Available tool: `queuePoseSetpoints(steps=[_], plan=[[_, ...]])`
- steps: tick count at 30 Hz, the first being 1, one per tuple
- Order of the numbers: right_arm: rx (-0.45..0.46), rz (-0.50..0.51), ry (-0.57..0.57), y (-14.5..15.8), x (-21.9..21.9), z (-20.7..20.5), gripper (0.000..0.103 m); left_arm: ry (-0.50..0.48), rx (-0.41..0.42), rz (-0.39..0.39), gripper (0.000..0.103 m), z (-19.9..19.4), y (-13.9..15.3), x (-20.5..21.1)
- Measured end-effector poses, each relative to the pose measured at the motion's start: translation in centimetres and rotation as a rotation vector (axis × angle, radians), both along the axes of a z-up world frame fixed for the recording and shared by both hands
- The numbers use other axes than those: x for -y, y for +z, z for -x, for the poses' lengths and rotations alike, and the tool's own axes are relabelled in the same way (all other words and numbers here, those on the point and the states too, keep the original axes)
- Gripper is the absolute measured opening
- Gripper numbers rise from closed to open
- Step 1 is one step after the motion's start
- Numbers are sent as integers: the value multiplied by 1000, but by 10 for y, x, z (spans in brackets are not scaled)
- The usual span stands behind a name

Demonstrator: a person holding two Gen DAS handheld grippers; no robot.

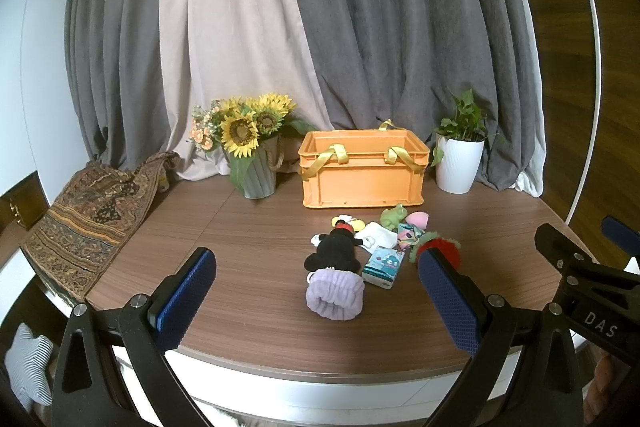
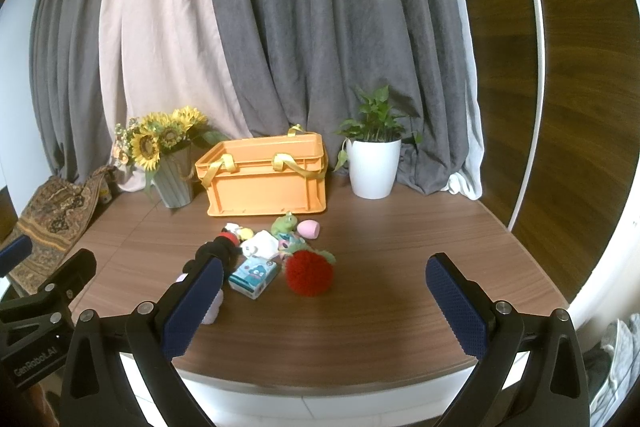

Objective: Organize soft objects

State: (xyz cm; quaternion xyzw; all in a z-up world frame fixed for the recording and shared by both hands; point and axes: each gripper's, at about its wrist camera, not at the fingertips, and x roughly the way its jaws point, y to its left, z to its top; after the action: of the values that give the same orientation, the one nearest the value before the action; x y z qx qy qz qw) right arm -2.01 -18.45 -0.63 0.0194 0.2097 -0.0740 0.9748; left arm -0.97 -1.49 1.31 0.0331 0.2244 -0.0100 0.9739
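Orange crate point(image 1: 362, 173) waits empty-looking at the table's point(image 1: 248, 227) back, soft toys point(image 1: 360, 247) heaped just before it for loading. Left gripper point(image 1: 316, 301) and right gripper point(image 2: 324, 303) hover wide, holding nothing

Quick headcount on the round wooden table point(image 2: 380, 307)

One orange plastic crate point(image 2: 264, 187), one white potted plant point(image 2: 374, 167), one sunflower bouquet in a grey vase point(image 2: 160, 147), one patterned brown cloth point(image 1: 88, 223), roughly nine small soft toys point(image 2: 276, 255).
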Motion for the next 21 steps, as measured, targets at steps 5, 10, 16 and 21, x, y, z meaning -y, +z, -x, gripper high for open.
queuePoseSetpoints(steps=[5,10,16,21], plan=[[-2,1,0,-2,-1,-2,103,-4,-6,8,103,-1,-1,2],[-19,-5,-2,-9,-1,-7,103,-13,-25,39,103,-10,-9,1],[-40,1,1,-21,-4,-27,103,-14,-63,54,103,-33,-30,-4],[-56,10,12,-34,-8,-50,103,-18,-106,68,103,-55,-49,-8]])
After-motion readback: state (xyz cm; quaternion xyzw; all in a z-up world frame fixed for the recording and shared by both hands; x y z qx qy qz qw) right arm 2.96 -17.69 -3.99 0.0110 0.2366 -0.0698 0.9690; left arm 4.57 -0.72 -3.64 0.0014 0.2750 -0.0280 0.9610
